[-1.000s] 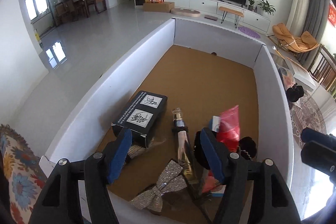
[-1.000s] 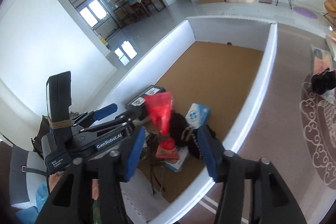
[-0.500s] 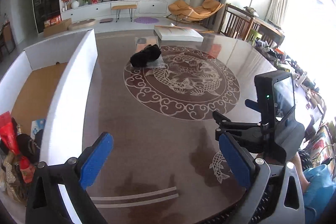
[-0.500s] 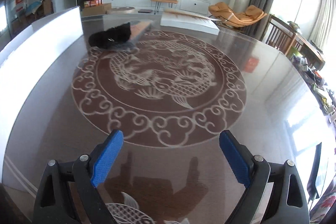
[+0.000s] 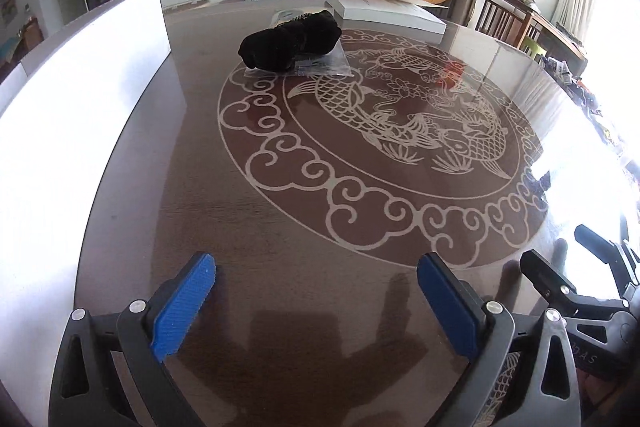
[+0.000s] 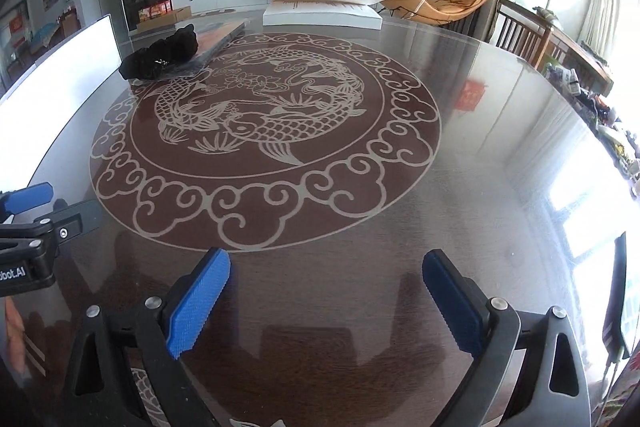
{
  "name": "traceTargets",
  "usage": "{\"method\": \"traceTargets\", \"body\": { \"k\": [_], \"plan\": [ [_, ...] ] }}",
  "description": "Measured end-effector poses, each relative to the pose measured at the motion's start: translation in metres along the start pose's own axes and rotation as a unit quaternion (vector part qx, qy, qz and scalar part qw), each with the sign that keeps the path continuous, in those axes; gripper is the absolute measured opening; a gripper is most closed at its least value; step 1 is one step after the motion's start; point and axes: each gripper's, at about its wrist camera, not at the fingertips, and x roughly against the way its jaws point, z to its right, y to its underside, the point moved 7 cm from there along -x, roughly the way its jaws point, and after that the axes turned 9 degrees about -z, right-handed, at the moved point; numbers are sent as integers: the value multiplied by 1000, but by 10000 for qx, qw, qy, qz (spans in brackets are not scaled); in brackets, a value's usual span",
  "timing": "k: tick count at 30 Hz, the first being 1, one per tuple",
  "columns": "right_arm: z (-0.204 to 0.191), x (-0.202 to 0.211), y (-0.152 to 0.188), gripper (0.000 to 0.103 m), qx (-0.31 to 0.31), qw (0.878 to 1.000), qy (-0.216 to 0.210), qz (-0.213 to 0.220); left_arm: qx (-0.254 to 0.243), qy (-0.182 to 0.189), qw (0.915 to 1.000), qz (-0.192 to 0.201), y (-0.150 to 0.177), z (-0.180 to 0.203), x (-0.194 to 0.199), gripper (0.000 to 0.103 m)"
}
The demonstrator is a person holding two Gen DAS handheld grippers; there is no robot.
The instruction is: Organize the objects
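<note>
Both sets of jaws are spread wide with nothing between them — my left gripper (image 5: pixel 316 291) and right gripper (image 6: pixel 326 287) have just been opening and now hang side by side over bare glossy table (image 5: pixel 280 227). So I'd say I'm between pickups, one item dropped off and the next not started. Past the fish-and-cloud medallion (image 6: pixel 264 131) sits what looks like the next candidate: a black bundle (image 5: pixel 290 41), maybe fabric, lying on a clear plastic sleeve (image 5: pixel 326 65) just beside the white box wall (image 5: pixel 100 75). It's well away from both grippers, so the next move is a long reach across — then close on the soft bulk, not the slippery plastic.
</note>
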Motion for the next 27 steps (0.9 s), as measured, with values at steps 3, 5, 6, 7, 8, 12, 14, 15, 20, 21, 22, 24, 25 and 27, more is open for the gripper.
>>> {"method": "traceTargets", "body": {
  "k": [3,5,6,7,8,12,14,15,20,21,22,24,25,27],
  "plan": [
    [4,-3,2,100,-172,9997,-161,-93,-91,-182,9998,63,-7,1,-7,103],
    [3,-4,2,101,-190,9997,-130,-106,-249,-363,9990,102,-10,3,-12,103],
    [3,-4,2,101,-193,9997,-131,-107,-261,-328,9990,141,-12,4,-13,103],
    [2,-4,1,101,-196,9997,-133,-109,-233,-334,9990,161,-13,3,-14,103],
    [2,-4,2,102,-195,9997,-137,-110,-213,-342,9991,159,-14,3,-15,103],
    [0,-5,2,103,-178,9996,-156,-130,-180,-355,9991,160,-15,4,-17,103],
    [1,-5,2,103,-178,9996,-158,-130,-181,-358,9991,159,-15,5,-16,103],
    [1,-5,2,103,-178,9996,-158,-130,-182,-359,9991,160,-15,4,-16,103],
    [1,-5,2,103,-179,9996,-158,-129,-182,-358,9991,160,-16,4,-16,103],
    [1,-4,2,103,-179,9996,-158,-129,-182,-358,9991,160,-16,4,-16,103],
    [1,-5,2,103,-178,9996,-158,-130,-182,-358,9991,160,-16,4,-16,103],
    [1,-4,2,103,-179,9996,-159,-129,-182,-358,9991,159,-16,4,-16,103],
    [1,-5,2,103,-178,9996,-158,-130,-182,-358,9991,159,-16,4,-16,103],
    [1,-5,2,103,-179,9996,-158,-129,-182,-358,9991,159,-16,4,-16,103]
  ]
}}
